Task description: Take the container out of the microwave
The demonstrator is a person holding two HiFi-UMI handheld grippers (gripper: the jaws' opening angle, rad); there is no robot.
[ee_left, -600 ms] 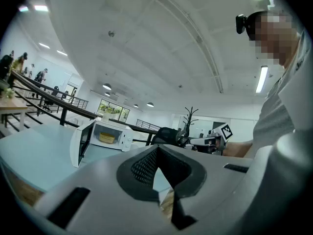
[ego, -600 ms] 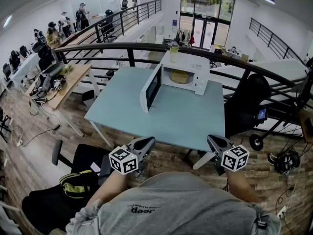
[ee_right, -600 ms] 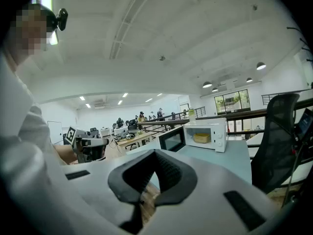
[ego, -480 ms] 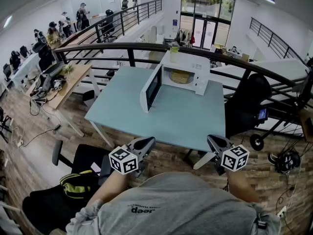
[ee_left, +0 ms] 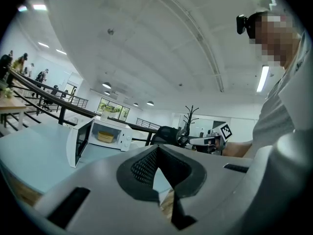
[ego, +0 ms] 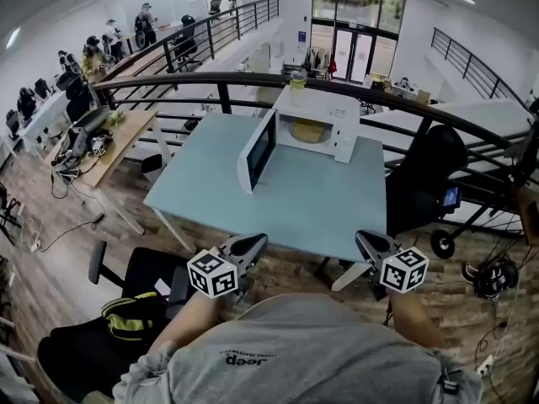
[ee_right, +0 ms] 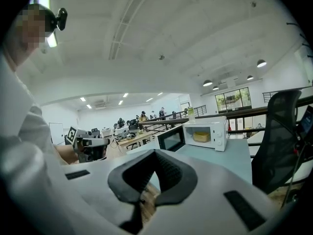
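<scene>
A white microwave point(ego: 324, 116) stands at the far side of the light blue table point(ego: 312, 200), its door point(ego: 257, 148) swung wide open to the left. Inside it sits a yellow container point(ego: 310, 130), also seen in the left gripper view point(ee_left: 105, 136) and the right gripper view point(ee_right: 201, 136). My left gripper point(ego: 246, 247) and right gripper point(ego: 367, 244) hover side by side at the table's near edge, well short of the microwave. The left gripper point(ee_left: 161, 180) and the right gripper point(ee_right: 146, 190) each show their jaws together with nothing between them.
A bottle point(ego: 298, 82) stands on top of the microwave. A black office chair point(ego: 425, 175) is at the table's right, another with a yellow-green bag point(ego: 130, 318) at lower left. A dark railing point(ego: 210, 82) runs behind the table; people sit at desks far left.
</scene>
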